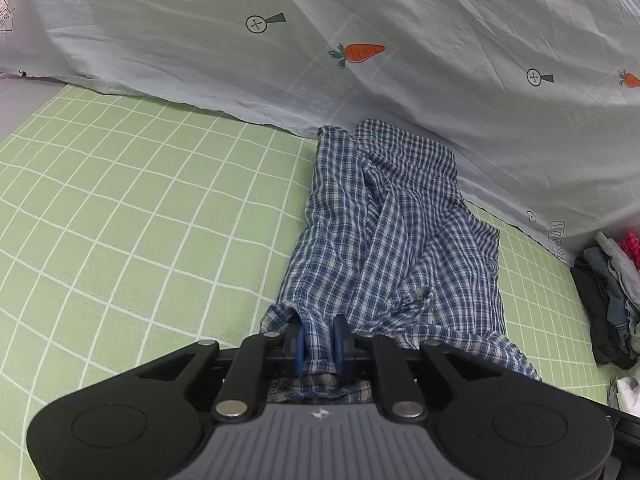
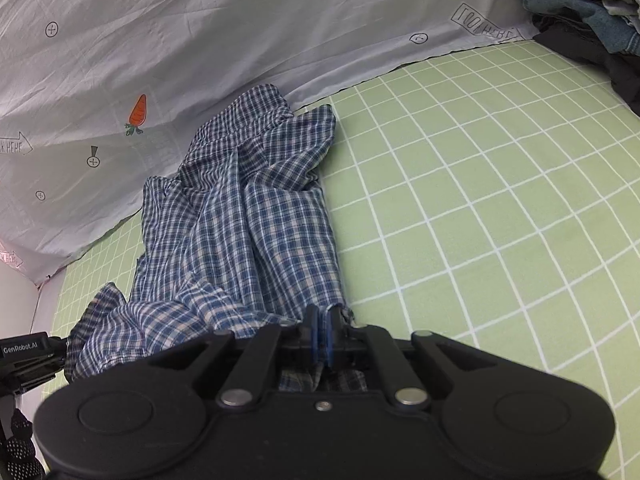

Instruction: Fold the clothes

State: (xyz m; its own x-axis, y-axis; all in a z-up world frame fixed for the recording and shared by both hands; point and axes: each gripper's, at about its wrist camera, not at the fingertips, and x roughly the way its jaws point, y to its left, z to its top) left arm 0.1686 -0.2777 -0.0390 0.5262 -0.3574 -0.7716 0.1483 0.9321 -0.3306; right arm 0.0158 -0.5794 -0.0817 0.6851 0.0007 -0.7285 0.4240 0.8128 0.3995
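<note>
On the bed's green checked sheet [image 1: 120, 200], a blue plaid garment [image 1: 384, 240] is lying crumpled, its far end touching the pale carrot-print cover [image 1: 400, 20]. Left tool [image 1: 319, 340] and right tool [image 2: 320, 332] are each clamping its near hem. Folded clothes [image 2: 580, 12] are sitting toward the far right corner.

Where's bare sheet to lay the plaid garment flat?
Bare green grid sheet lies left of the plaid garment, up to the carrot-print cover's edge. Another wide patch lies right of it, ending at the clothes pile. Crowded: the far side, where the garment touches the cover.
</note>
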